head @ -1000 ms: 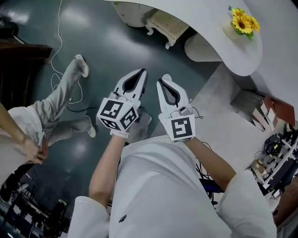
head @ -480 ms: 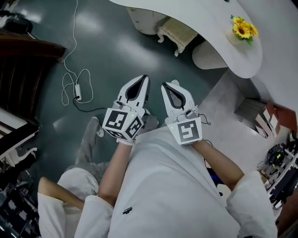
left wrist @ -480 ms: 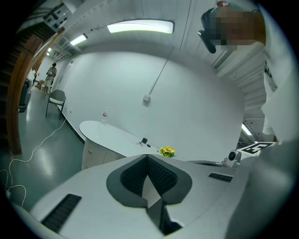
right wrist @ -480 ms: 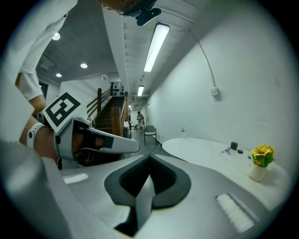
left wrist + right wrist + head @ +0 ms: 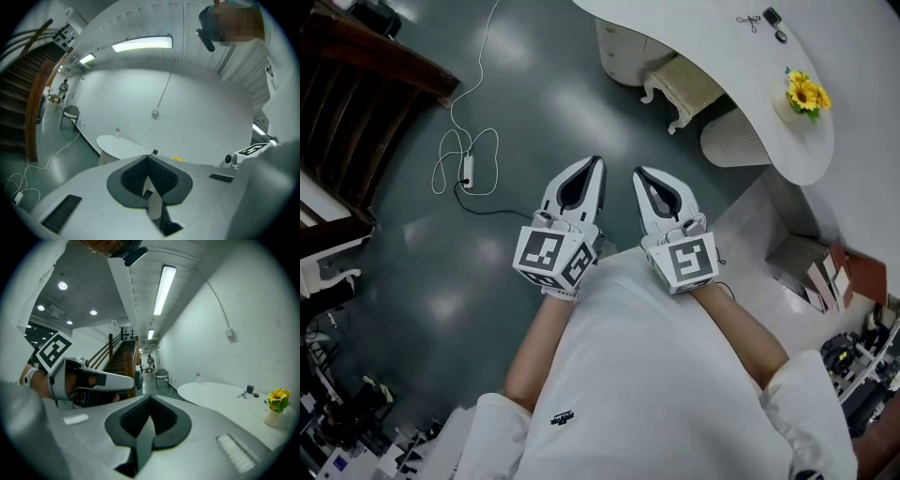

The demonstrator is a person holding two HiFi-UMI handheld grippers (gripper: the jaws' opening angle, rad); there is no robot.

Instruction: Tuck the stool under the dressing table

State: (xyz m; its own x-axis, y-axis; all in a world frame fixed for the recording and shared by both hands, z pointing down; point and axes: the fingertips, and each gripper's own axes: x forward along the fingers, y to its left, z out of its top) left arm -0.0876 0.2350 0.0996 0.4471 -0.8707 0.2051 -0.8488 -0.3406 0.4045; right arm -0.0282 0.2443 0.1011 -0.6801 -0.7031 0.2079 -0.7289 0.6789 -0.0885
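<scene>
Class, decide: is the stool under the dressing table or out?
Partly under: the top of the dressing table hides the far side of the stool; its near edge and legs show.

flowers (image 5: 807, 94): yellow bunch in a pale vase, top right of the head view
cable (image 5: 467, 159): white, lay in loose loops on the dark floor (image 5: 441, 281)
stairs (image 5: 366, 103): dark wood, off to the left
chair (image 5: 162, 377): stood way back by the wall
</scene>
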